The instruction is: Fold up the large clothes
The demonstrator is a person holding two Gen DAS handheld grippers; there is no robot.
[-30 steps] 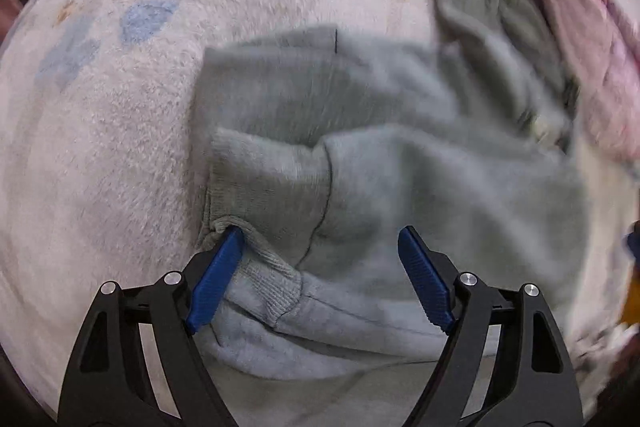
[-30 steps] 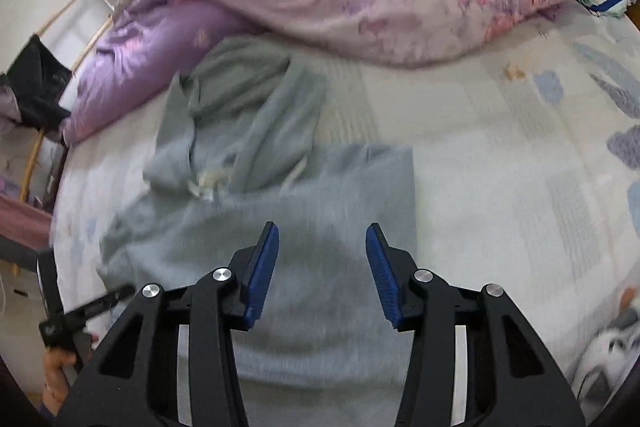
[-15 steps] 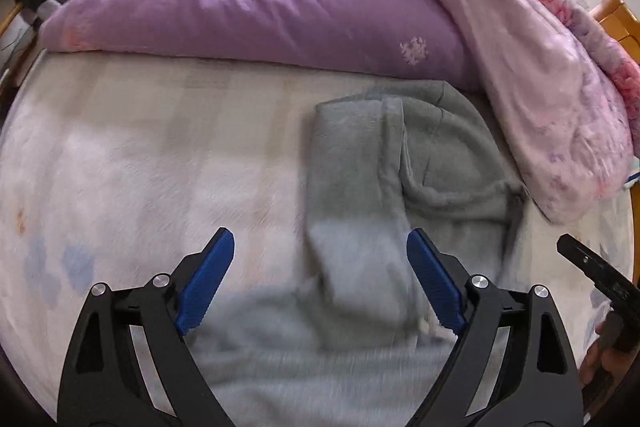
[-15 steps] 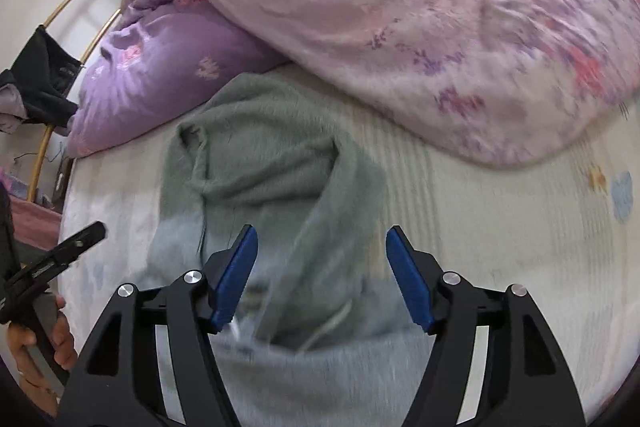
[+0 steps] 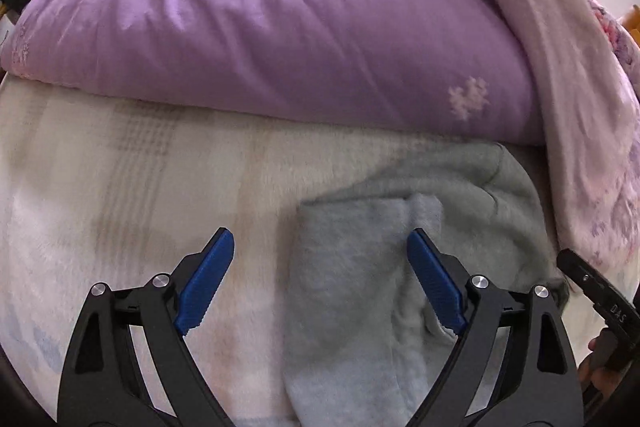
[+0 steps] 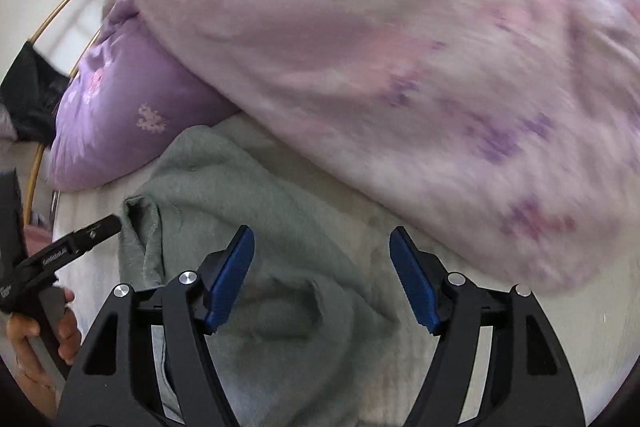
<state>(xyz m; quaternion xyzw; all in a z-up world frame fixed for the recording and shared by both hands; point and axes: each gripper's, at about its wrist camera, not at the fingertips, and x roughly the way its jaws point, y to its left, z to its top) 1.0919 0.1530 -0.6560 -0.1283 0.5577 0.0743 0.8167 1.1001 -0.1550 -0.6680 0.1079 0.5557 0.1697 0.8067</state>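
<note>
Standing well apart with nothing pressed between them, the blue pads of the left gripper [image 5: 320,283] hang over the near end of the grey hooded sweatshirt [image 5: 400,267]; the right gripper [image 6: 322,277] has its pads apart too, empty, above the hood's crumpled opening. Both sets of jaws have just been opening, the right far more than the left. A second ago each camera looked down on the garment's broad body and cuff; now both have swept toward 12 o'clock, to the hood end under the bedding. I judge the body work is done for now and the hood is next to be taken and folded back.

The sweatshirt lies on the pale bedsheet [image 5: 140,187], its long axis running roughly 6 to 12 o'clock in both views, hood end at 12, touching or tucked just under the purple duvet [image 5: 280,27] and the pink quilt [image 6: 400,67].
</note>
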